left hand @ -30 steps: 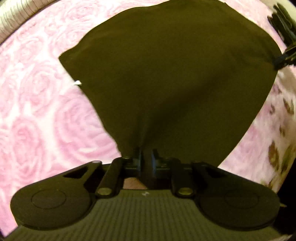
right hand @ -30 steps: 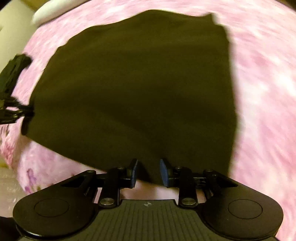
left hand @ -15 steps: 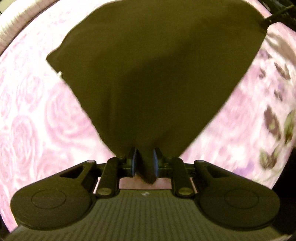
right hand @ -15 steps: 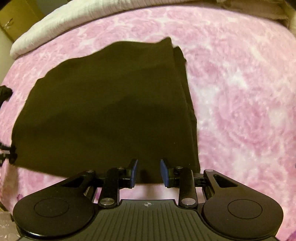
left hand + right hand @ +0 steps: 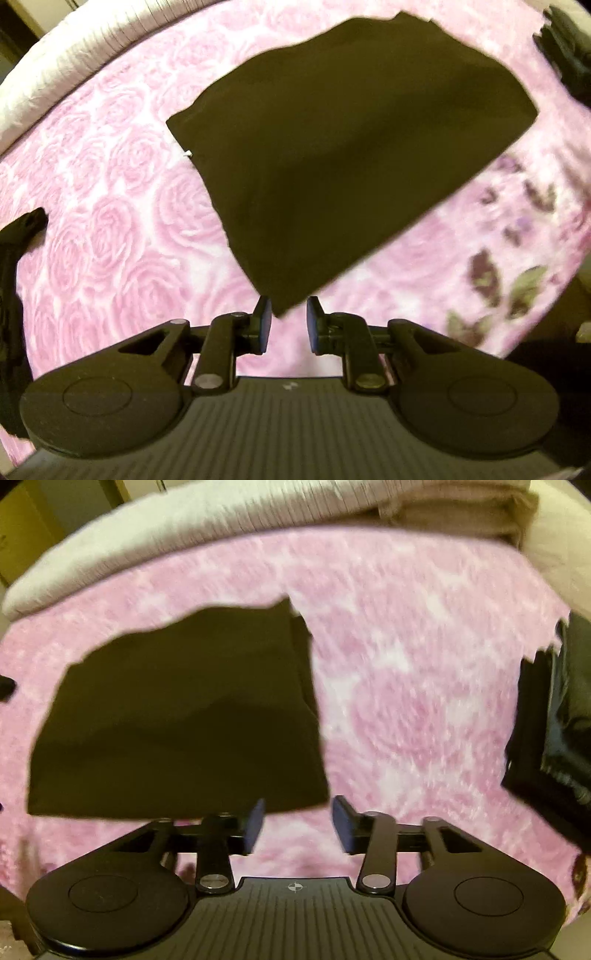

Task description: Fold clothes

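Observation:
A dark folded garment (image 5: 343, 147) lies flat on the pink rose-patterned bedspread (image 5: 110, 229). In the left wrist view its near corner points at my left gripper (image 5: 287, 325), which is open, with the cloth tip just beyond the gap between its fingers. In the right wrist view the same garment (image 5: 184, 720) lies left of centre; my right gripper (image 5: 298, 823) is open, with the garment's near right corner just beyond its left finger (image 5: 255, 823). Neither gripper holds cloth.
A white ribbed blanket (image 5: 221, 528) runs along the far side of the bed. Dark folded clothes (image 5: 550, 731) are stacked at the right in the right wrist view. A dark object (image 5: 14, 280) sits at the left edge in the left wrist view.
Both grippers have opened, letting go of the garment, and pulled back. The cloth, held up a second ago, now rests flat on the bedspread.

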Demonstrator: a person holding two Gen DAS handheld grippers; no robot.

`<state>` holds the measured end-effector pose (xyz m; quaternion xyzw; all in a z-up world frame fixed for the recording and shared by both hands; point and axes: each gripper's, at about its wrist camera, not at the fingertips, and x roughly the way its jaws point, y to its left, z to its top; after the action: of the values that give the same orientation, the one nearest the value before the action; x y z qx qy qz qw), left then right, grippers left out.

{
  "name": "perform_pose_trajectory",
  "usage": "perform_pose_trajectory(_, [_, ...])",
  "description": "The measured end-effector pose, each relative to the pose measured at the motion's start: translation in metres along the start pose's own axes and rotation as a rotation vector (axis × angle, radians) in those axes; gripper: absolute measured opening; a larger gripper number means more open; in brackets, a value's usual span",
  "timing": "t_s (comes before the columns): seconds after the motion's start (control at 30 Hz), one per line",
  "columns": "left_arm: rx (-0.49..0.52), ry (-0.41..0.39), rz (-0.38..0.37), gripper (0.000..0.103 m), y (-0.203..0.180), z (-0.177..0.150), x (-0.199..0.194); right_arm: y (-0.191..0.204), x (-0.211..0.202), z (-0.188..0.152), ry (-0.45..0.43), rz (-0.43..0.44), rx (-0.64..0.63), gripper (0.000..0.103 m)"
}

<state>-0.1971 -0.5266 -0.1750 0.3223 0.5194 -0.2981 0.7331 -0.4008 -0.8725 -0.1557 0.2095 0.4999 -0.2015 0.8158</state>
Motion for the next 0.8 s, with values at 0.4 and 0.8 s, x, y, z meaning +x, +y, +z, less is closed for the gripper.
perform_pose_trajectory(0.4, [-0.033,-0.048,0.009,0.025,-0.011,-0.030,-0.057,0.055,-0.032,-0.008,0.003,0.083,0.009,0.060])
perform_pose_trajectory(0.8, [0.380,-0.120,0.046,0.034,0.059,-0.025,-0.024,0.155,-0.011,-0.025,0.012,0.109,-0.126,0.062])
